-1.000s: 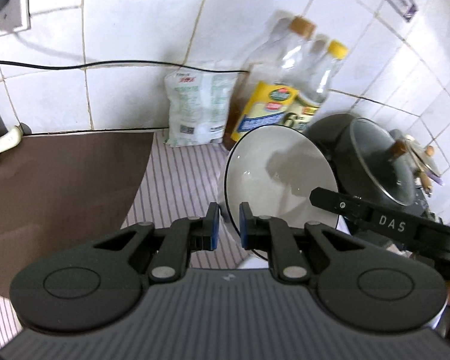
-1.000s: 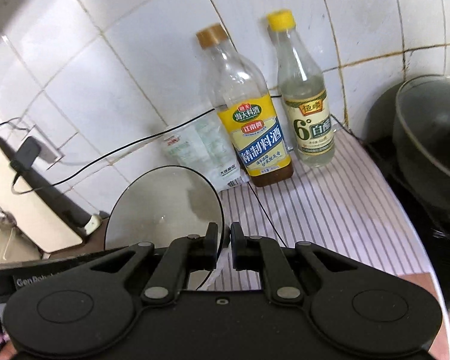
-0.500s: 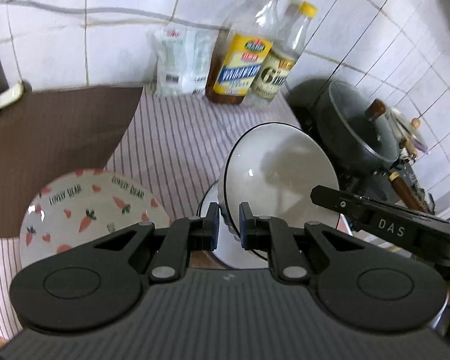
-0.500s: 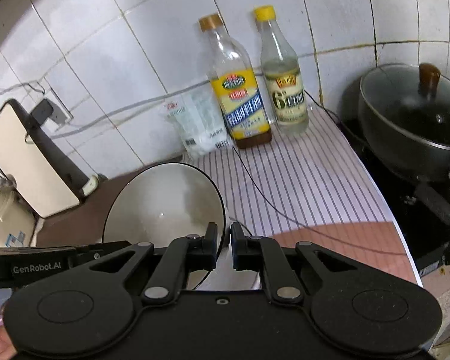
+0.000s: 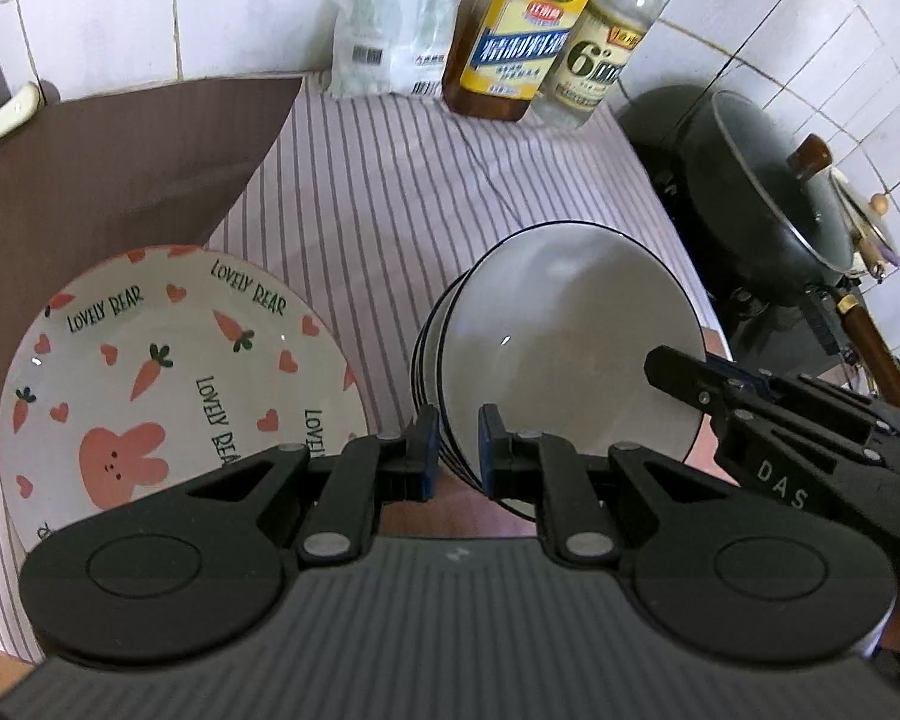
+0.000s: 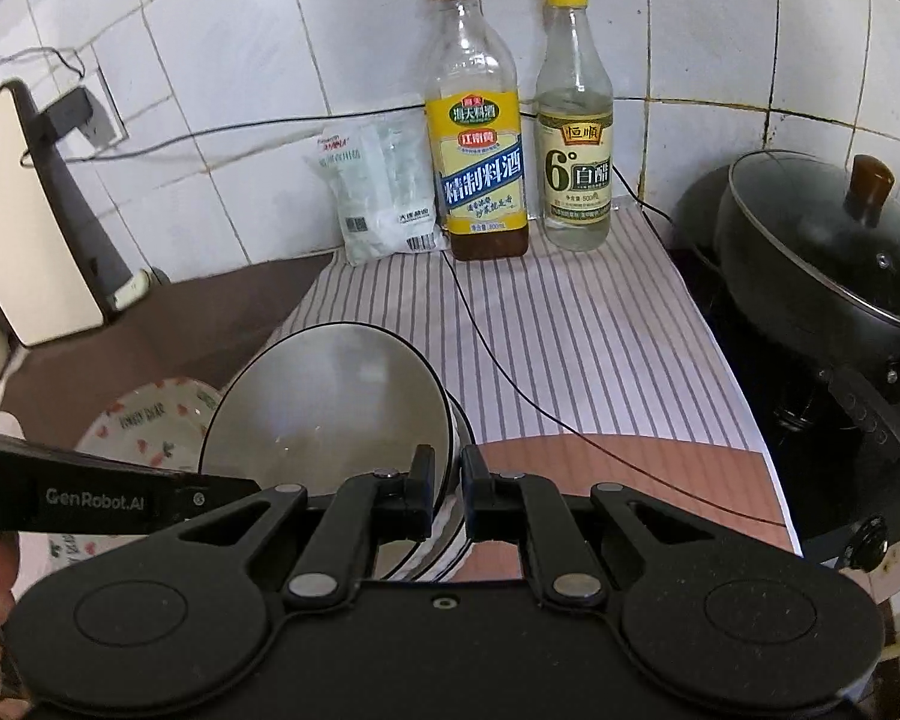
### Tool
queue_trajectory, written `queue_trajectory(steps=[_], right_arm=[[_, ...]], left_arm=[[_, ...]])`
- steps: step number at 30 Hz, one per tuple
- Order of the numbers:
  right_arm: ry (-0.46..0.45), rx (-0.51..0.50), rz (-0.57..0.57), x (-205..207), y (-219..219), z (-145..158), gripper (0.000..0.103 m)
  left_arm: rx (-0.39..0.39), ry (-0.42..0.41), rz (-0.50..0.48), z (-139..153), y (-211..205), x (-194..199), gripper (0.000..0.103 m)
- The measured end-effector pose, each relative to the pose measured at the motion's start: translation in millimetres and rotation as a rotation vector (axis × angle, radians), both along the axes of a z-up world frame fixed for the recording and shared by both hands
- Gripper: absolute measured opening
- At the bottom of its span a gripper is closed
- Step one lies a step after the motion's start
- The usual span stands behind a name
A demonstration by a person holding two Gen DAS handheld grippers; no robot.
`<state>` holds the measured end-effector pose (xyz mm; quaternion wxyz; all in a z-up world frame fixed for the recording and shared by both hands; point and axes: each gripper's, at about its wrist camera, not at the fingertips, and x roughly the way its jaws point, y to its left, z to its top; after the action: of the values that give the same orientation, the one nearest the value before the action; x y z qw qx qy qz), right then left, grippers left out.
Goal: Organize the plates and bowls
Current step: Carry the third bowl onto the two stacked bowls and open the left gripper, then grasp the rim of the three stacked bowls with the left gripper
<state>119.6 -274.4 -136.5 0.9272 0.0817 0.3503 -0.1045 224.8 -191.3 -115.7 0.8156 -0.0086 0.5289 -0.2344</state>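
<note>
A stack of white bowls with dark rims [image 5: 570,354] is held tilted above the striped cloth. My left gripper [image 5: 455,444] is shut on the stack's left rim. My right gripper [image 6: 447,480] is shut on the opposite rim, and the bowls [image 6: 324,408] show in its view too. The right gripper's finger [image 5: 720,384] crosses the bowls' right edge in the left wrist view. A white plate [image 5: 168,372] with carrots, a pink rabbit and "LOVELY BEAR" lettering lies flat to the left of the bowls; it also shows in the right wrist view [image 6: 144,426].
Two bottles [image 6: 480,138] [image 6: 576,138] and a white bag [image 6: 378,192] stand against the tiled wall. A lidded dark pot [image 6: 822,252] sits on the stove at right. A brown mat [image 5: 108,180] lies at left. A thin black cable [image 6: 510,384] runs over the striped cloth [image 6: 570,336].
Both grippers have come down and back with the bowls still held between them. The carrot plate has come fully into view at left, and the bottles have shifted toward the top of the views.
</note>
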Motion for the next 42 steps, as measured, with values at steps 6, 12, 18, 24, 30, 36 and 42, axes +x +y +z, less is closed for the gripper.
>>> queue_trajectory(steps=[6,12,18,24,30,36,42], right_arm=[[0.019,-0.113,0.005,7.2,11.0,-7.1,0.013],[0.022,-0.189,0.023,8.3,19.2,-12.4,0.016],[-0.093,-0.154,0.049,-22.7,22.9,-3.6,0.037],[-0.18,-0.204,0.156,-66.5,36.7,9.0,0.048],[-0.21,-0.205,0.208,-98.8,44.6,20.4,0.057],[-0.23,-0.208,0.251,-117.8,46.8,19.8,0.067],[-0.168,-0.234,0.321,-124.7,51.5,4.7,0.068]], left_arm=[[0.012,-0.01,0.017,-3.7,-2.2,-0.8,0.012],[0.003,-0.018,0.04,-3.1,-0.8,-0.4,0.018],[-0.025,-0.069,0.053,13.0,10.1,-14.8,0.04],[-0.019,-0.113,0.033,30.0,20.9,-41.3,0.042],[0.014,-0.152,0.015,43.8,31.4,-72.8,0.048],[0.031,-0.181,0.002,47.9,36.5,-94.5,0.052],[0.038,-0.181,-0.031,39.8,33.3,-104.7,0.052]])
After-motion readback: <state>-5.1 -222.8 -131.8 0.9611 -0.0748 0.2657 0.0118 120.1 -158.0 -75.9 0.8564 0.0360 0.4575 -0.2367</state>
